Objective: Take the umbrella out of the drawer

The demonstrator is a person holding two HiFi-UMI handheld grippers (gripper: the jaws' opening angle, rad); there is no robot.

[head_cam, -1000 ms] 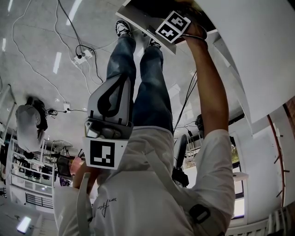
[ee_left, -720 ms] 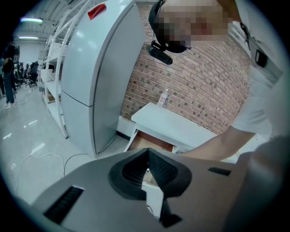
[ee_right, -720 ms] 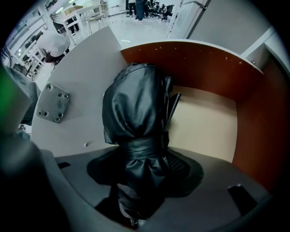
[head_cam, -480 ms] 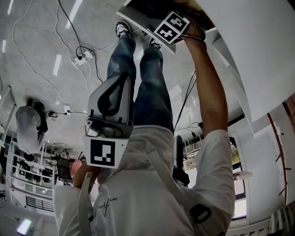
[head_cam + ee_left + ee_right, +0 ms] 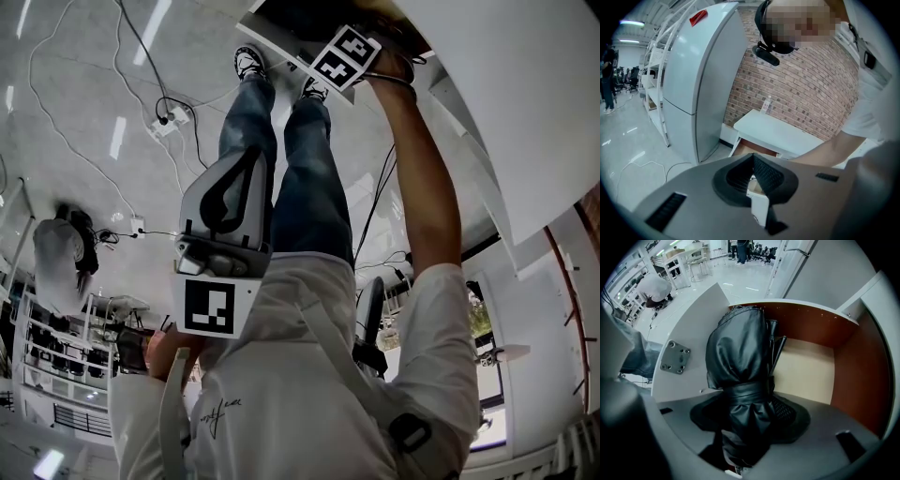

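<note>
A folded black umbrella (image 5: 740,366) in its shiny sleeve hangs over the open drawer (image 5: 862,366), which has red-brown inner walls and a pale floor. My right gripper (image 5: 750,411) points straight down and is shut on the umbrella's strapped end. In the head view only that gripper's marker cube (image 5: 342,56) shows, at the drawer's white front (image 5: 286,42). My left gripper (image 5: 251,159) is held close to the body, its jaws shut and empty. In the left gripper view it faces the white table (image 5: 778,133) from a distance.
A tall grey refrigerator (image 5: 703,79) stands left of the table against a brick wall, and a small bottle (image 5: 766,104) is on the tabletop. Cables and a power strip (image 5: 164,120) lie on the floor. Another person (image 5: 61,253) is far left by shelving.
My right hand has lifted a little with the umbrella, its marker cube shifting slightly in the head view. The left gripper has stayed where it was.
</note>
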